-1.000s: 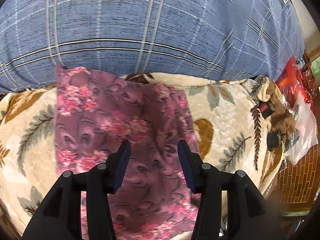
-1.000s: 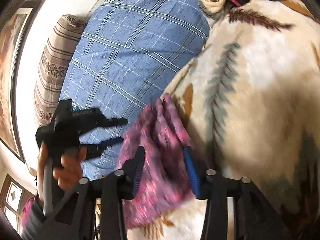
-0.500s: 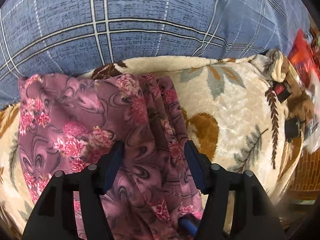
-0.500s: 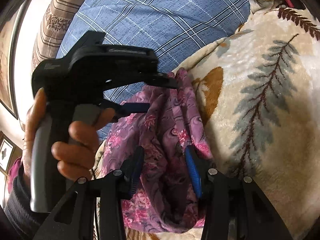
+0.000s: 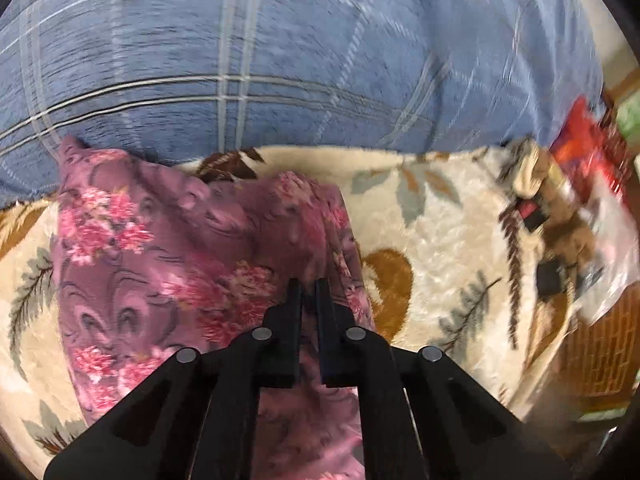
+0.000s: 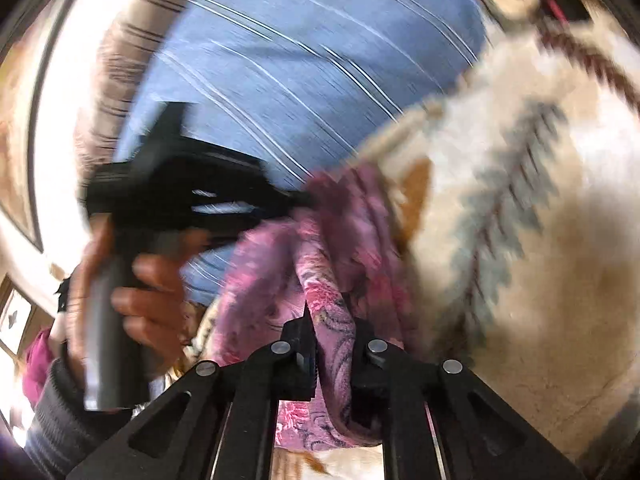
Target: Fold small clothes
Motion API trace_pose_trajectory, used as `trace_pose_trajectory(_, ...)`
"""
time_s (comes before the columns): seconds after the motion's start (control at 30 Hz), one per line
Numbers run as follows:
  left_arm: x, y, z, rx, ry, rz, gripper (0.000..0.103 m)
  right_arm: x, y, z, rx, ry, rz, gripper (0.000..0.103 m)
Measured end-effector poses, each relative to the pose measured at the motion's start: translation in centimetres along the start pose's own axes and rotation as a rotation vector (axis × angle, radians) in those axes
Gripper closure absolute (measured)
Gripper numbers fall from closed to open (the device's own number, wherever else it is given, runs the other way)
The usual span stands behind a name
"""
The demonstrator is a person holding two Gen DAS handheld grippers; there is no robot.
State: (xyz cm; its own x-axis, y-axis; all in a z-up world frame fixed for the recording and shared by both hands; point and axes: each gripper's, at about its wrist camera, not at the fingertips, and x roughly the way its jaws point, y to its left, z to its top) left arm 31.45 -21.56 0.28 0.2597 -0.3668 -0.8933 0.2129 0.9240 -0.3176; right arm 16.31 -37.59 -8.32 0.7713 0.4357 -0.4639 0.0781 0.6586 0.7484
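Observation:
A pink and purple floral cloth (image 5: 168,252) lies bunched on a cream leaf-patterned blanket (image 5: 440,240). My left gripper (image 5: 309,285) is shut on a fold of the cloth near its right edge. In the right wrist view my right gripper (image 6: 332,322) is shut on a bunched fold of the same cloth (image 6: 332,264). The left gripper (image 6: 296,200), held in a hand, also shows there, touching the cloth's far edge. Both views are motion-blurred.
A large blue plaid cushion (image 5: 280,48) lies behind the cloth. A striped pillow (image 6: 120,48) sits further left. Red packaging and a plastic bag (image 5: 600,184) with small dark items lie at the blanket's right edge.
Both grippers have closed from open onto folds of the floral cloth. The cloth has bunched up more between them, and both cameras are moving.

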Motion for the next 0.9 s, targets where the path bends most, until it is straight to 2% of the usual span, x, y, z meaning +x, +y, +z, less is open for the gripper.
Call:
trace_pose_trajectory(0.07,-1.6,1.6,-0.2,-0.035,-0.049,-0.024,0.096,0.8,-0.4,-0.3,0.012,0.036,-0.011,0.094)
trace_pose_trajectory(0.13,-3.5,4.0,-0.6,-0.064,-0.099,-0.031,0.082,0.4,-0.2,-0.2,0.007,0.026,-0.015,0.090)
trace_pose_trajectory(0.17,-4.5,5.7,-1.1,-0.083,-0.131,-0.020,0.079,0.0,0.0,0.0,0.004,0.015,-0.027,0.088)
trace_pose_trajectory(0.23,-6.1,9.0,-2.2,-0.115,-0.170,0.012,0.070,-1.9,0.7,0.3,-0.009,-0.070,-0.043,0.084)
trace_pose_trajectory(0.3,-6.8,12.4,-3.6,-0.160,-0.189,0.043,0.070,-3.7,1.7,1.4,-0.019,-0.200,-0.018,0.071)
trace_pose_trajectory(0.33,-6.9,14.1,-4.4,-0.196,-0.187,0.042,0.070,-3.7,2.2,2.2,-0.033,-0.226,-0.002,0.060)
trace_pose_trajectory(0.37,-6.5,15.3,-5.0,-0.232,-0.175,0.018,0.070,-3.0,2.9,3.2,-0.055,-0.220,0.020,0.056)
trace_pose_trajectory(0.43,-5.4,16.9,-6.0,-0.285,-0.132,-0.051,0.070,-0.1,3.8,5.1,-0.088,-0.166,0.023,0.056)
trace_pose_trajectory(0.53,-4.6,16.9,-7.0,-0.287,-0.123,-0.080,0.070,5.6,4.1,7.1,-0.080,-0.017,-0.032,0.056)
trace_pose_trajectory(0.57,-4.6,16.7,-7.2,-0.280,-0.134,-0.078,0.070,7.5,3.8,7.5,-0.073,0.038,-0.071,0.057)
trace_pose_trajectory(0.63,-4.6,16.3,-7.2,-0.271,-0.150,-0.091,0.070,9.8,3.4,8.1,-0.063,0.089,-0.124,0.062)
trace_pose_trajectory(0.67,-4.8,15.9,-7.1,-0.265,-0.162,-0.090,0.070,10.6,3.3,8.4,-0.062,0.116,-0.114,0.072)
trace_pose_trajectory(0.7,-4.8,15.5,-7.0,-0.256,-0.174,-0.082,0.070,11.0,3.5,8.8,-0.061,0.128,-0.099,0.096)
trace_pose_trajectory(0.8,-4.9,14.4,-6.7,-0.207,-0.210,-0.055,0.070,8.5,4.9,9.5,-0.108,0.016,-0.025,0.098)
trace_pose_trajectory(0.83,-4.8,14.2,-6.6,-0.192,-0.215,-0.044,0.070,8.0,5.2,9.7,-0.132,-0.017,-0.036,0.098)
trace_pose_trajectory(0.9,-4.0,13.8,-6.5,-0.168,-0.205,-0.009,0.070,8.6,4.5,10.0,-0.125,-0.012,-0.103,0.098)
